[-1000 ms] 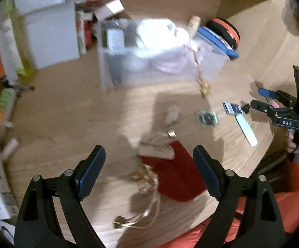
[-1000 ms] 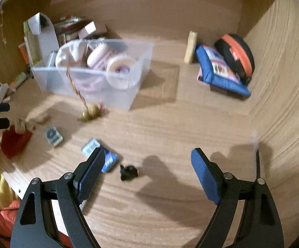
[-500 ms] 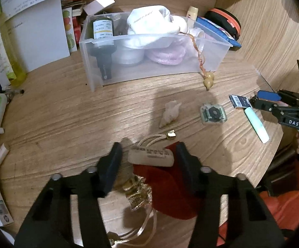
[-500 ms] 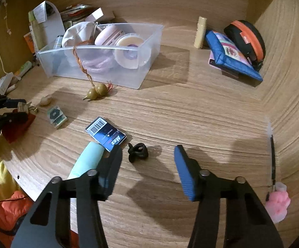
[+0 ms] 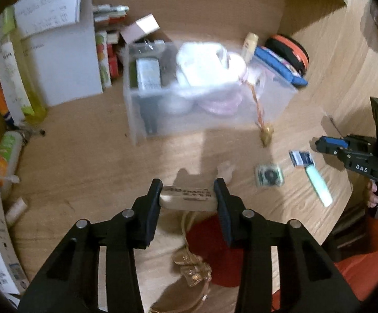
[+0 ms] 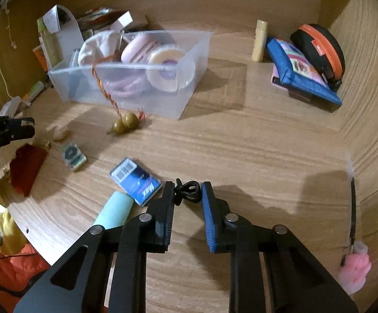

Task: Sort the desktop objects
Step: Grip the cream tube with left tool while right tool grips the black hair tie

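Observation:
My left gripper (image 5: 188, 186) holds a beige eraser (image 5: 187, 199) by its two ends, jaws still closing, a little above the red pouch (image 5: 215, 247) and gold cord (image 5: 192, 270). My right gripper (image 6: 187, 186) is shut on a small black clip (image 6: 189, 192) down at the wooden desk. A blue card box (image 6: 135, 182) and a mint tube (image 6: 115, 211) lie just left of it. The clear bin (image 6: 189, 60) with a white cloth, pink items and a tape roll stands at the back. In the left wrist view the right gripper (image 5: 328, 144) shows at the right edge.
A green packet (image 6: 72, 155), a shell (image 6: 59, 133) and a gourd charm (image 6: 125, 126) on a cord lie between the grippers. A blue pouch (image 6: 298, 73) and orange-black case (image 6: 322, 49) sit back right. A pen with a pink paw (image 6: 353, 268) lies far right. Books and boxes (image 5: 58, 60) crowd the left.
Both grippers went from wide open to closed. The left one took hold of the eraser and raised it off the red pouch. The right one closed on the black clip.

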Action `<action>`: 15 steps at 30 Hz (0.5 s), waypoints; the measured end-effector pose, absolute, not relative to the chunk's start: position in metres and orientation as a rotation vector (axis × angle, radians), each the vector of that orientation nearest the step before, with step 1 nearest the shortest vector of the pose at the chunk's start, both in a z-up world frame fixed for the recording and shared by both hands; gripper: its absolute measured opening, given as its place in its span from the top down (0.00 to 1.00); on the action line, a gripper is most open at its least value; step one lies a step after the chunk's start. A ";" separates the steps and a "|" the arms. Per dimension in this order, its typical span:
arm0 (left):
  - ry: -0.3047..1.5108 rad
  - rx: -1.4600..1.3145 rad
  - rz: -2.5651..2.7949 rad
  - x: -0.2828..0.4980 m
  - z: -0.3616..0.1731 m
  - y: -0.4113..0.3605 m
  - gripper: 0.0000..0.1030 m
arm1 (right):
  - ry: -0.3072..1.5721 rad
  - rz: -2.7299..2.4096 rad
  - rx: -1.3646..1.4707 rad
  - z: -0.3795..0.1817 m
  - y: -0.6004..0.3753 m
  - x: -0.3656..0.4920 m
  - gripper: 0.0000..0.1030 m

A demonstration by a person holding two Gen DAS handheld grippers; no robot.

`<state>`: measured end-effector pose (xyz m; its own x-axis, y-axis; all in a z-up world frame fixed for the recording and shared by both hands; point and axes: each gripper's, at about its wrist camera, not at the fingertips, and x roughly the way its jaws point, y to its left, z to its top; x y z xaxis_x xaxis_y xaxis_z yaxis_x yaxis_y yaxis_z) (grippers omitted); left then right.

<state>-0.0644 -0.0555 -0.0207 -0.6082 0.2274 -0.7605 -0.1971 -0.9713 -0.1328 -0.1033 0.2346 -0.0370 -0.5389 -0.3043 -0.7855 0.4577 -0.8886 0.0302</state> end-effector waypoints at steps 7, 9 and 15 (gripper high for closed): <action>-0.053 -1.145 2.689 -0.078 0.005 -0.064 0.61 | 0.194 -2.445 1.077 -0.008 0.236 -0.119 0.82; -0.055 -1.135 2.697 -0.085 0.010 -0.066 0.61 | 0.187 -2.449 1.046 0.001 0.234 -0.125 0.82; -0.052 -1.080 2.706 -0.107 0.024 -0.066 0.61 | 0.208 -2.432 0.981 0.018 0.217 -0.144 0.82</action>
<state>-0.1067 -0.0659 0.0243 -0.7030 0.2225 -0.6755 -0.1962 -0.9736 -0.1166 -0.1436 0.2173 0.0184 -0.6117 -0.3968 -0.6843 0.5074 -0.8605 0.0454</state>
